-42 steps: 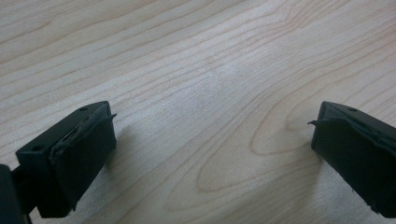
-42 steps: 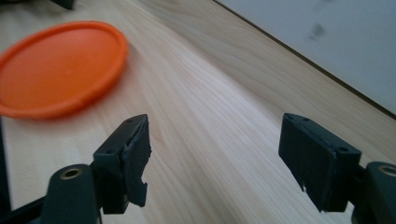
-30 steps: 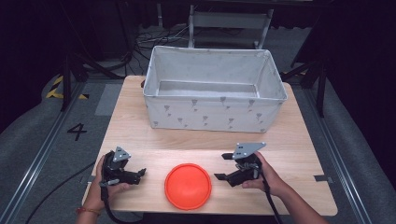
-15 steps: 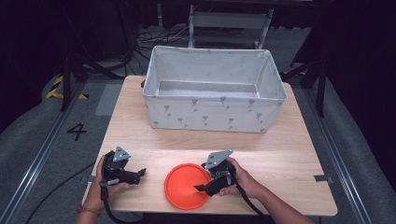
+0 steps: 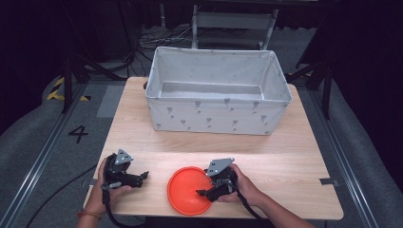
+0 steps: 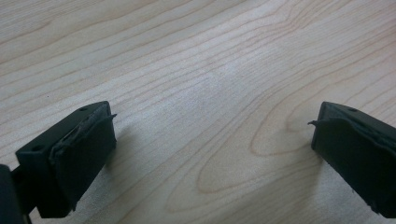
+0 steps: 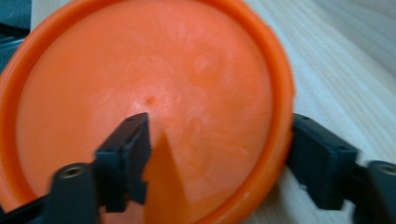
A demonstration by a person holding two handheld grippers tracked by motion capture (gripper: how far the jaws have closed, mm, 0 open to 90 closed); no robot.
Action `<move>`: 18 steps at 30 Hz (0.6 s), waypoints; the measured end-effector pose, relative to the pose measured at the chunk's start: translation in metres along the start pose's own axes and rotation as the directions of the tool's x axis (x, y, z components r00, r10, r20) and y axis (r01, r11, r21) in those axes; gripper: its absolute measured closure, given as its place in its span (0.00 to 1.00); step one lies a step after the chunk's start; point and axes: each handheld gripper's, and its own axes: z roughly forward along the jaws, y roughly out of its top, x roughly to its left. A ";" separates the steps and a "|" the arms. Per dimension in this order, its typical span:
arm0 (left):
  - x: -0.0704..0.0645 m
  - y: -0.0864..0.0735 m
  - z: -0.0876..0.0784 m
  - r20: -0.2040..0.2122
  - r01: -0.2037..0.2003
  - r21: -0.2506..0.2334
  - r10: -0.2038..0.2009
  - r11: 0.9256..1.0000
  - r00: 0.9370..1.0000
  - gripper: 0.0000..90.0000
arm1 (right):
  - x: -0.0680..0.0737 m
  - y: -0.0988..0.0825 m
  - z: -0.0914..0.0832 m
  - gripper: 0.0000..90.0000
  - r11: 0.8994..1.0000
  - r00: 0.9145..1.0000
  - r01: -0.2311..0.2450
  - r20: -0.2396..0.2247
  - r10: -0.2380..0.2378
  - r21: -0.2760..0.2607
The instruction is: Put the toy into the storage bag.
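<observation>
An orange round plate [image 5: 186, 191] [image 7: 149, 88] lies flat on the wooden table [image 5: 285, 156] near the front edge. My right gripper [image 5: 205, 194] [image 7: 219, 135] straddles its right rim: one jaw hovers over the plate's inside and the other stands just outside the rim. Its jaws have just been closing with the rim between them, and a gap still shows on the inner side, so it is open. My left gripper [image 5: 141, 176] [image 6: 210, 130] rests at the front left of the table, open, with bare wood between its jaws.
A large grey fabric bin [image 5: 214, 116] with white lining stands on the far half of the table. Bare wood lies between the bin and the plate. Dark floor and cables surround the table.
My right gripper has come left and down from beside the plate onto its right rim, and its jaws stand narrower. The left gripper has stayed put.
</observation>
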 end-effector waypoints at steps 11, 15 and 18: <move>0.000 0.000 0.000 -0.001 -0.001 0.000 0.001 1.000 1.000 0.00 | -0.024 0.001 -0.012 0.77 0.993 0.991 -0.115 -0.071 0.112 -0.039; 0.000 0.000 0.000 0.004 0.003 0.001 -0.003 1.000 1.000 0.00 | -0.027 0.003 -0.024 0.85 0.990 0.987 -0.122 -0.111 0.113 -0.073; 0.000 0.000 0.000 0.003 0.001 0.000 -0.001 1.000 1.000 0.00 | -0.027 0.005 -0.033 0.88 0.990 0.987 -0.112 -0.129 0.100 -0.089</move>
